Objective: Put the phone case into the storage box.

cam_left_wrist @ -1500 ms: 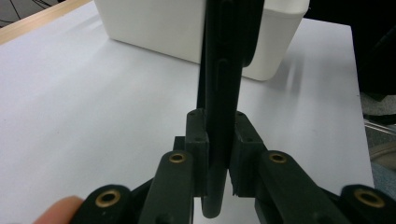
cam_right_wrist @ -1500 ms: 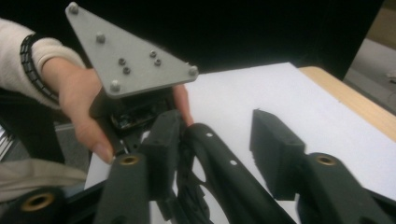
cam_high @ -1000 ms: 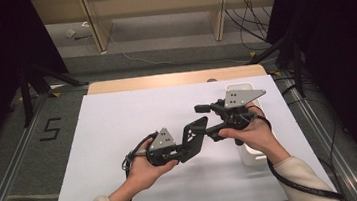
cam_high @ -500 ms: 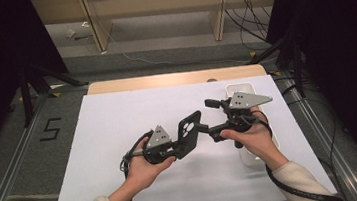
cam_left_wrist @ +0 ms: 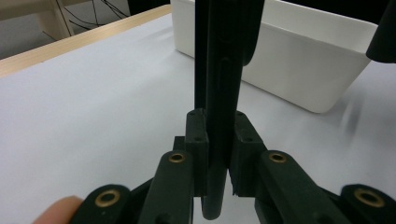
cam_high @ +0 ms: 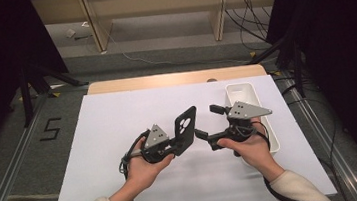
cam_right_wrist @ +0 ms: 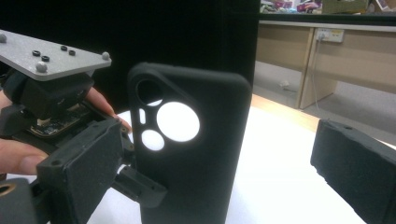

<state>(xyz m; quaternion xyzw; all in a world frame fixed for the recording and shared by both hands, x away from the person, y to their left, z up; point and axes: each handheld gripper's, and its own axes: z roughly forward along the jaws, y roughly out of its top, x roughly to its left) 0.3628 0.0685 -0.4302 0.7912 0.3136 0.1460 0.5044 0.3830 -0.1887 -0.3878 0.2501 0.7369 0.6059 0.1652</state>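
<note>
Left gripper (cam_high: 178,141), clenched on lower edge of black phone case (cam_high: 185,129), 2 jaws pressed against either face in left gripper view. Case (cam_left_wrist: 219,93) upright above white table sheet (cam_high: 109,133), camera cutouts facing right. Right gripper (cam_high: 210,126) just beside case, jaws spread wide and grasping nothing. White bin (cam_high: 244,93) beyond, at table's right edge.

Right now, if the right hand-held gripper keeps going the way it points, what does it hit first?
Most likely the black phone case, held upright in the left hand-held gripper. The right hand-held gripper is open and points at it, though how far apart they are is hard to judge.
</note>
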